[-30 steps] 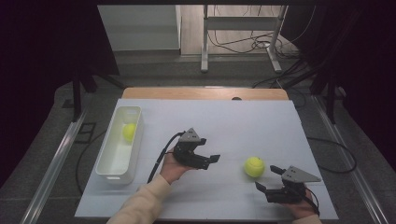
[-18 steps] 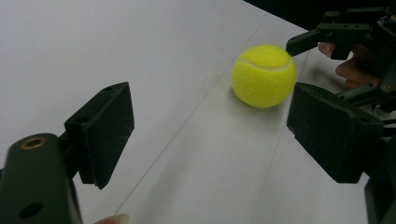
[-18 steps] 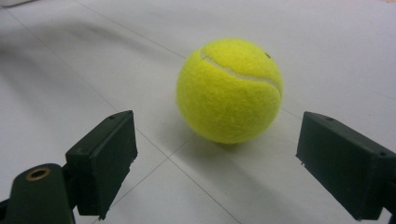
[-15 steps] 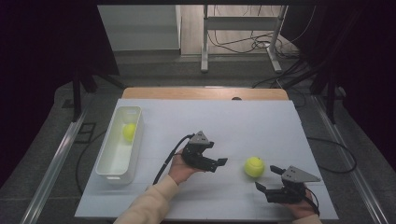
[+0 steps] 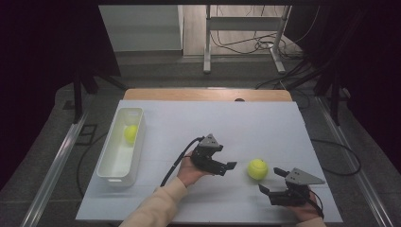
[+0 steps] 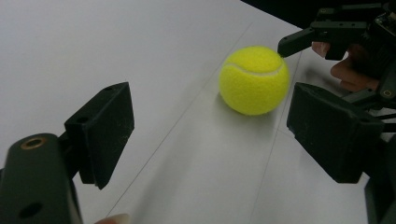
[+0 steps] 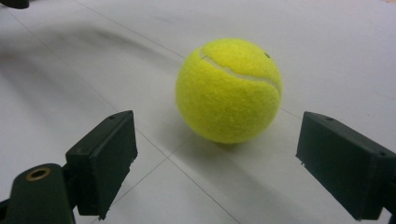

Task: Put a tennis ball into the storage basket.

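Observation:
A yellow tennis ball (image 5: pixel 257 169) rests on the white table top at front right. My left gripper (image 5: pixel 229 168) hovers just left of it, jaws open and empty, pointing at the ball (image 6: pixel 254 79) a short way ahead of its own open jaws (image 6: pixel 210 112). My right gripper (image 5: pixel 269 180) sits to the ball's right and nearer the front edge, open, with the ball (image 7: pixel 229 88) just beyond its jaw tips (image 7: pixel 215 121). One of its fingers (image 6: pixel 299 39) reaches in close behind the ball. A second tennis ball (image 5: pixel 131 134) lies in the white tray (image 5: pixel 113 170).
The long white tray stands along the table's left side. A wooden strip (image 5: pixel 208 94) edges the far side of the table. A black cable (image 5: pixel 177 163) trails from my left gripper toward the front edge.
My left gripper has moved to the right and slightly down, closing in on the ball. The right gripper and the ball have stayed put.

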The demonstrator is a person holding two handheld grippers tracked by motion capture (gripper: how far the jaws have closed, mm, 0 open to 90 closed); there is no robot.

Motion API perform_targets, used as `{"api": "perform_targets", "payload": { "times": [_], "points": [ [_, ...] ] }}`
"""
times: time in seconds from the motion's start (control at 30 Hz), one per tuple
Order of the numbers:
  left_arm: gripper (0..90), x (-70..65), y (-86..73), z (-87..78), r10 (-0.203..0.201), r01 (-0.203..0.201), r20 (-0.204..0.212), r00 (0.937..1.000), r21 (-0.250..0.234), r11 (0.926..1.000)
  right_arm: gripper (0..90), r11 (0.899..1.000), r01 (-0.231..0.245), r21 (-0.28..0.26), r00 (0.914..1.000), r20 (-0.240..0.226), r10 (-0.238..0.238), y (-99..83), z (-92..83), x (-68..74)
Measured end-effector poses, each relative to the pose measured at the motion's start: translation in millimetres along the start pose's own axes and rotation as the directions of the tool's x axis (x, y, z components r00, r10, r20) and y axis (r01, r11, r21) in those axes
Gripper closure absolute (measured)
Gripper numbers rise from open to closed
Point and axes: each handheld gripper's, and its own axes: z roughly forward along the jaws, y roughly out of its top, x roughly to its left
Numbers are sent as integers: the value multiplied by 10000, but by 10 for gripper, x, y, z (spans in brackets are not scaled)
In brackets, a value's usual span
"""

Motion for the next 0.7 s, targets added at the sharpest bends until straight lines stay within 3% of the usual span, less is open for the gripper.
{"api": "perform_targets", "payload": {
  "times": [0.7],
  "points": [
    [159, -37, 79, 198, 54, -57, 119, 9999, 237, 9997, 128, 10000, 3, -21, 10000, 2, -3, 2, -2, 0]
  ]
}}
